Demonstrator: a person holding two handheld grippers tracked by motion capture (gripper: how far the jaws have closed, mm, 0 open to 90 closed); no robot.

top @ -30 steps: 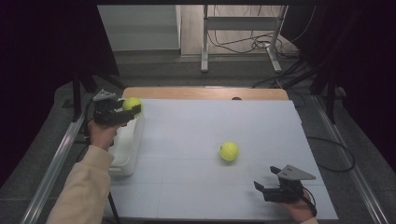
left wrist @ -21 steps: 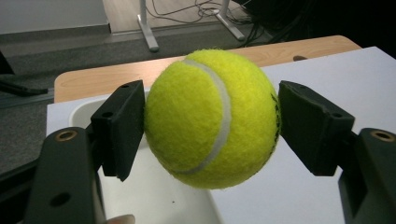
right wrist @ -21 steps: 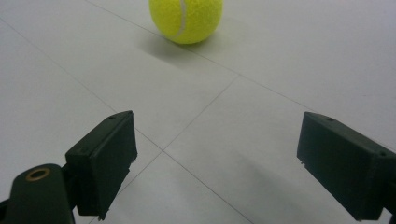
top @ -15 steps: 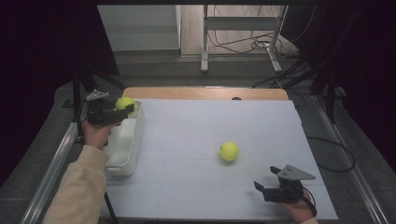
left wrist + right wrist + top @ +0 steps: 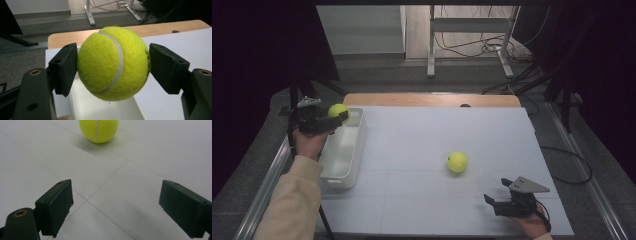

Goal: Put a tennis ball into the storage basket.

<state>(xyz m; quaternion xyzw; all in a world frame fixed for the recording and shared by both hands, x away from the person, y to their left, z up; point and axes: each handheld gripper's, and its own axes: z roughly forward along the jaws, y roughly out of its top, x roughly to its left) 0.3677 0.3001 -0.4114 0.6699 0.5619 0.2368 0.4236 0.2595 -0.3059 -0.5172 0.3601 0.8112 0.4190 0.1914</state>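
A white table (image 5: 422,200) stands in a dim room with a grey floor. A white bin (image 5: 343,150) sits at its left edge, below the left gripper (image 5: 338,116). That gripper's jaws clamp a tennis ball (image 5: 113,62) between them, held over the bin's far end. The right gripper (image 5: 493,193) rests low with jaws spread wide; a second tennis ball (image 5: 99,130) lies ahead of them, apart.
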